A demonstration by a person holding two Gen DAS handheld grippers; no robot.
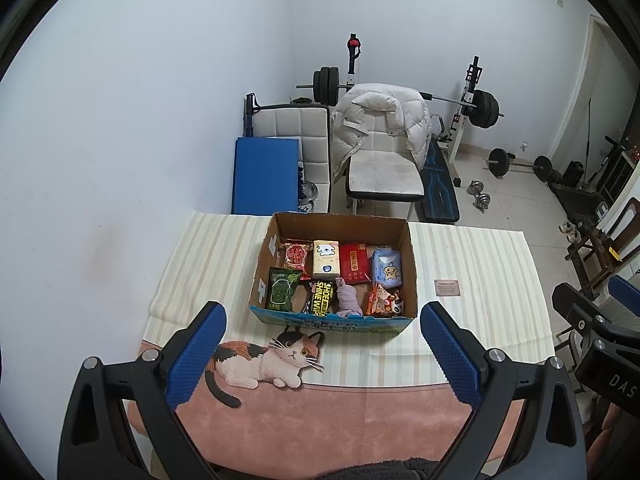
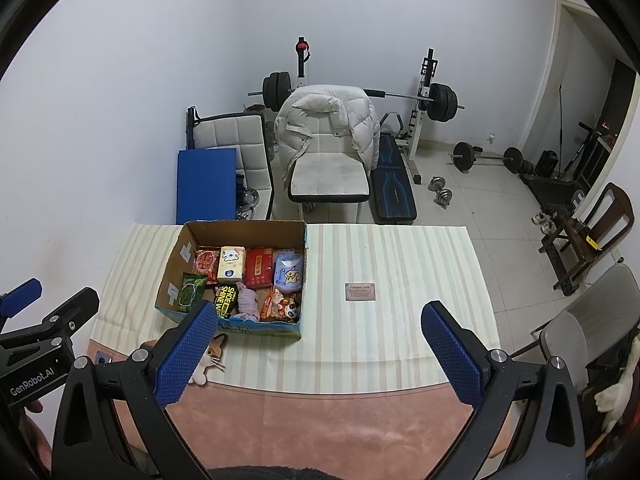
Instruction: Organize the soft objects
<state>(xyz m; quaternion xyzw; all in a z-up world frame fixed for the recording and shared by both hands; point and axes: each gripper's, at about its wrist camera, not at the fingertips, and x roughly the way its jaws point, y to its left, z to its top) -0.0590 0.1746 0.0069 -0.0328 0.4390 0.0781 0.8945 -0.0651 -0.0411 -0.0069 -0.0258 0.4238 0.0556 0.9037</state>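
Both my left hand-held gripper and right hand-held gripper gape wide, empty, above the tabletop; one cardboard box holds eight soft items.

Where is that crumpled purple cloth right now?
The purple cloth lies inside the cardboard box, in its near row, between the black shoe-shine pack on its left and the orange snack bag on its right.
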